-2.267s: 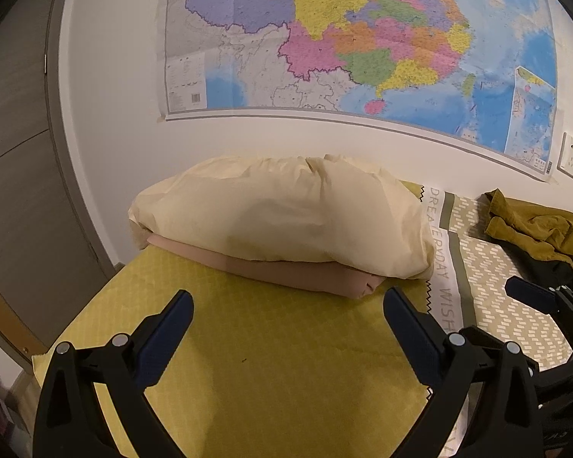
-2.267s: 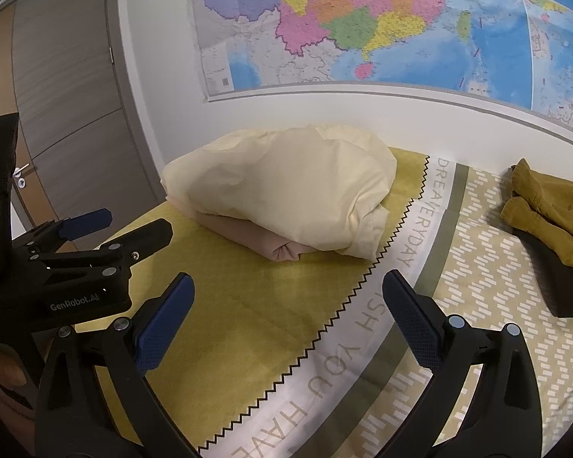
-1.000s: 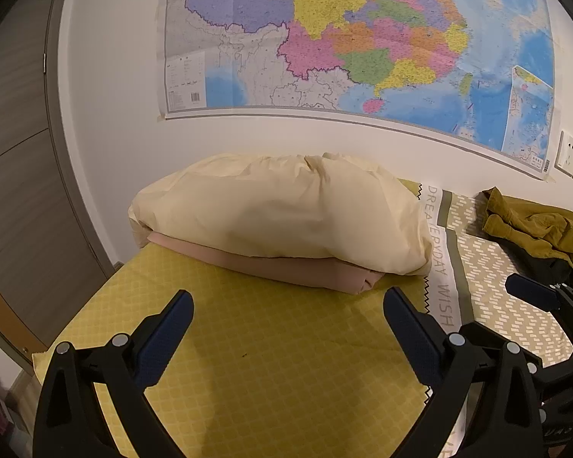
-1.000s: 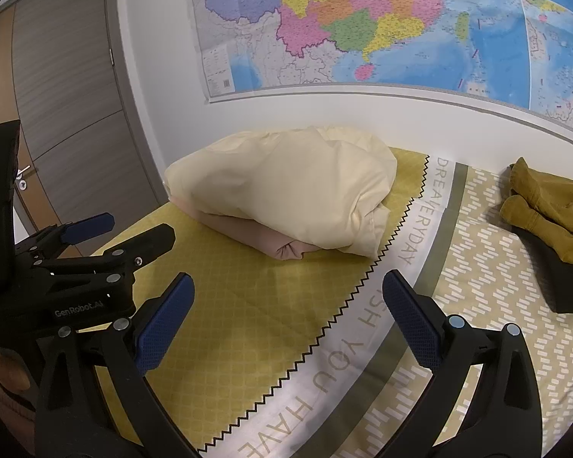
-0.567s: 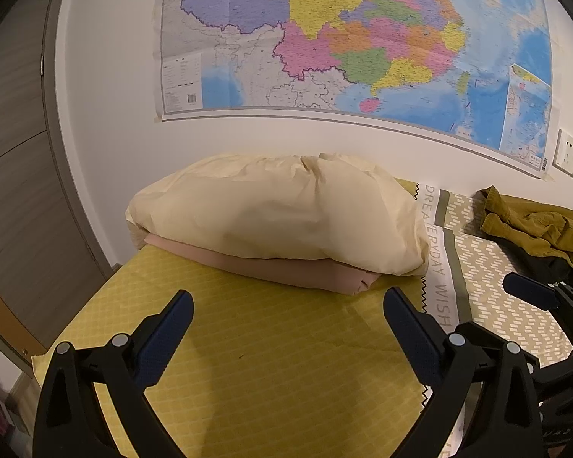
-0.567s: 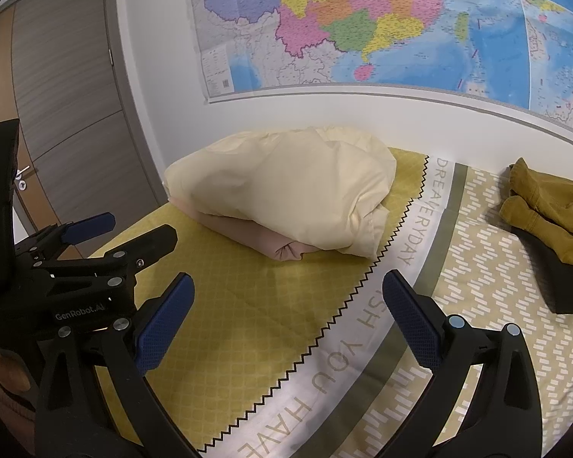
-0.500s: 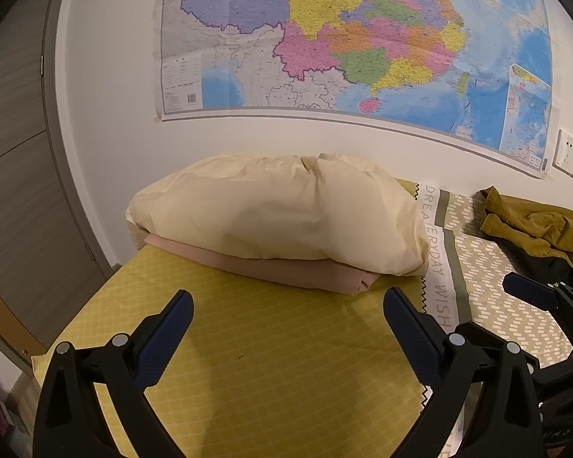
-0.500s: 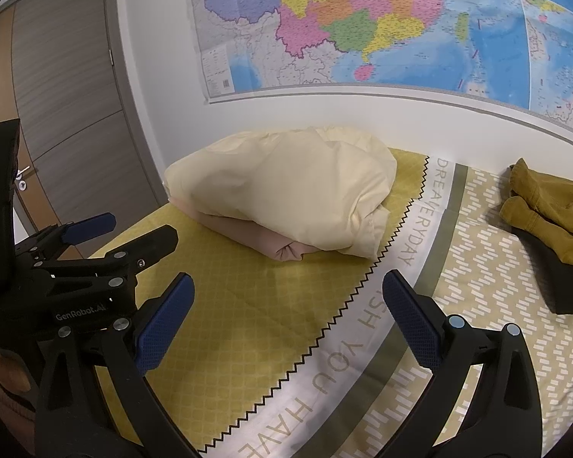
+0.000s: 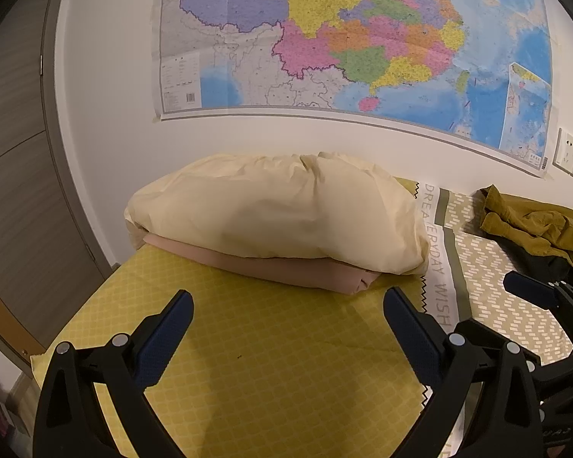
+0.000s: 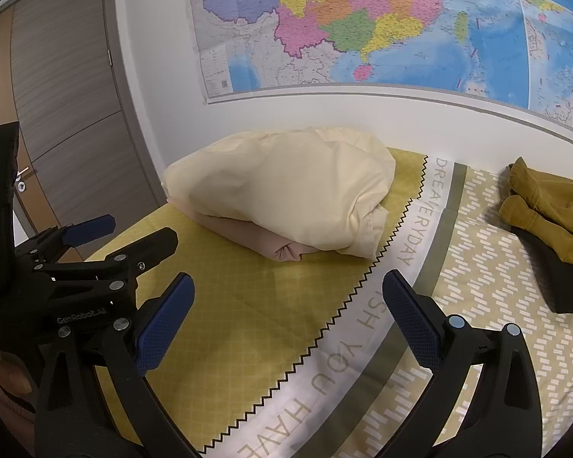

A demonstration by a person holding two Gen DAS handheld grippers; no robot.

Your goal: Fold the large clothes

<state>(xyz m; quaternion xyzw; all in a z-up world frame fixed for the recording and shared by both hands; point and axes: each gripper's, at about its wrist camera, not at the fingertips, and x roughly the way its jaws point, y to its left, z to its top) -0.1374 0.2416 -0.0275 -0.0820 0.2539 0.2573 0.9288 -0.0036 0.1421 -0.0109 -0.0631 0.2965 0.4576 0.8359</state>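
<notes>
Over the near left part of the bed, both grippers hover with fingers spread wide and nothing between them; little has changed from the earlier pictures beyond a slight drift of the views. At far left stands a grey wood-grain door (image 10: 65,87). The left gripper (image 9: 286,324) hangs above the yellow diamond-patterned bedspread (image 9: 271,351), and the right gripper (image 10: 286,305) sits just to its right, over the zigzag edge where the yellow meets a white lettered band (image 10: 347,347). Ahead of both, against the far wall, a puffy cream fabric bundle (image 9: 279,213) rests on a folded beige-pink cloth (image 9: 298,271), as before. Above it a large coloured wall map (image 9: 355,34) covers the white wall. Further right lies the olive white-dashed part of the bedspread (image 10: 492,267). At the far right, well apart from the grippers, a crumpled mustard-brown garment (image 10: 546,202) lies on a dark garment (image 10: 569,286), untouched. Nothing stands between the grippers and those clothes.
</notes>
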